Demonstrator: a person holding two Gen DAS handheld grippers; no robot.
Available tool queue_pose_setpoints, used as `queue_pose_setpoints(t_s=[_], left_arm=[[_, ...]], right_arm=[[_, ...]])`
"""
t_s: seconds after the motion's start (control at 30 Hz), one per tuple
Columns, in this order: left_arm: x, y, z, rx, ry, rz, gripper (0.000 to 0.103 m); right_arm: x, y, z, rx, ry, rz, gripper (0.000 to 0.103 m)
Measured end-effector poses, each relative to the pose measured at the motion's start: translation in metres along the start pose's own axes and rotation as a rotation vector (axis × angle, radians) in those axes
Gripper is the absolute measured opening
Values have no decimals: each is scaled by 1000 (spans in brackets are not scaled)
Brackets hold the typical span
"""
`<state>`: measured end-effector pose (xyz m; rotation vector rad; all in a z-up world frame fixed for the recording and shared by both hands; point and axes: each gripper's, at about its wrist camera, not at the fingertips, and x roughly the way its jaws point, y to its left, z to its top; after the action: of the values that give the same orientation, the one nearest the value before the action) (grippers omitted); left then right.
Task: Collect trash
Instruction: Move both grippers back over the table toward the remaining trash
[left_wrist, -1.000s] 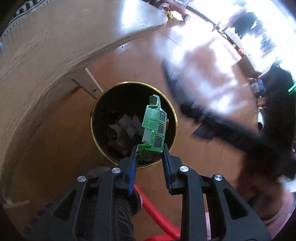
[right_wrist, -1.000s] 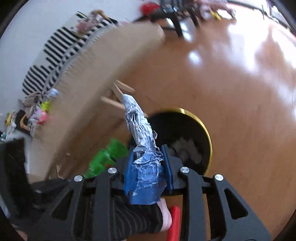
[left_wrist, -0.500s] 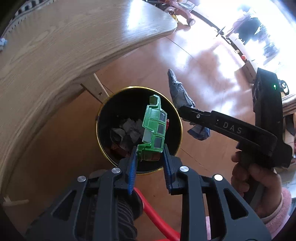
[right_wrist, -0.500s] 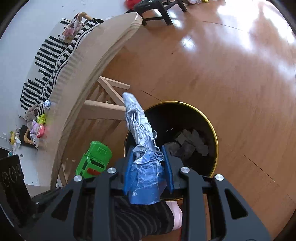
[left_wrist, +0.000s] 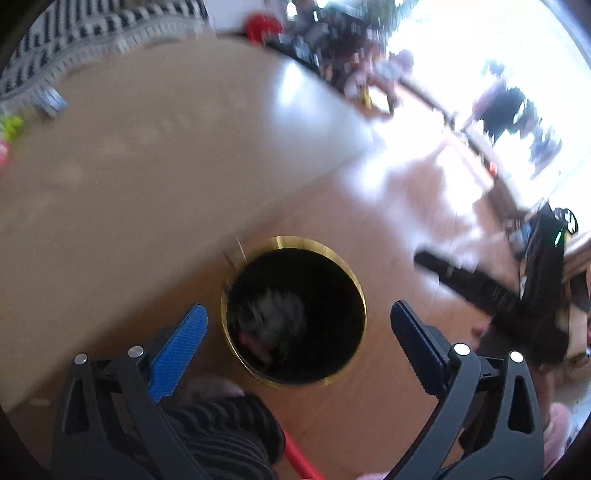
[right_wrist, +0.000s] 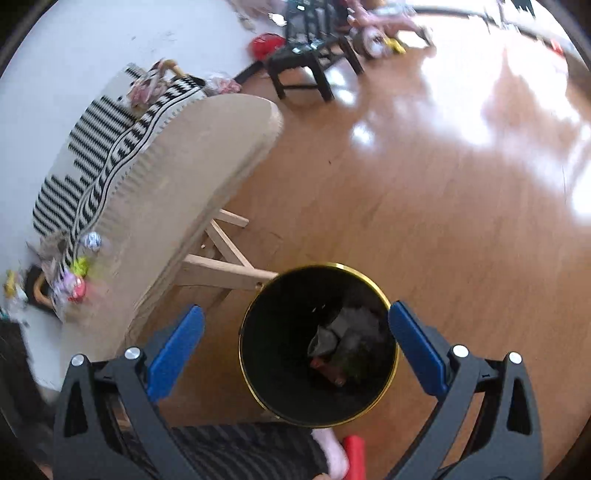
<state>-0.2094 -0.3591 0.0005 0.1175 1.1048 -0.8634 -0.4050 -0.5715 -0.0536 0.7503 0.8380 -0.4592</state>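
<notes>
1. The left gripper (left_wrist: 299, 328) is standing released above the bin (left_wrist: 258, 371), its jaws having just been opening, with nothing between them.
2. The right gripper (right_wrist: 295, 332) is likewise gaping wide over the bin (right_wrist: 255, 391), its jaws having just been opening, empty.
3. The trash (right_wrist: 340, 347) is lying crumpled at the bottom of the black, gold-rimmed bin on the wooden floor (right_wrist: 461, 229).
4. The pale wooden bench (right_wrist: 192, 177) is standing just left of the bin, its legs beside the rim.
5. A black chair (right_wrist: 306, 59) is sitting far off.
</notes>
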Motion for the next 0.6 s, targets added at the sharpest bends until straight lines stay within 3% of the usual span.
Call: queue_pose_setpoints(t_s=[0.13,0.23,0.47,0.6], left_arm=[[-54,40,23,-67,-122,68,97],[-96,93,32,-167,-198,130,97],[-154,209,19,-360,-245,300,97],[-176,266,6,-462,-257,350,97]], right_arm=[[-2,39,13,-85,-30,10,97],[5,70,21,-116,-27,44,97],[37,159,37,-196,0,110,97],[51,213,44,-269,4,145,97]])
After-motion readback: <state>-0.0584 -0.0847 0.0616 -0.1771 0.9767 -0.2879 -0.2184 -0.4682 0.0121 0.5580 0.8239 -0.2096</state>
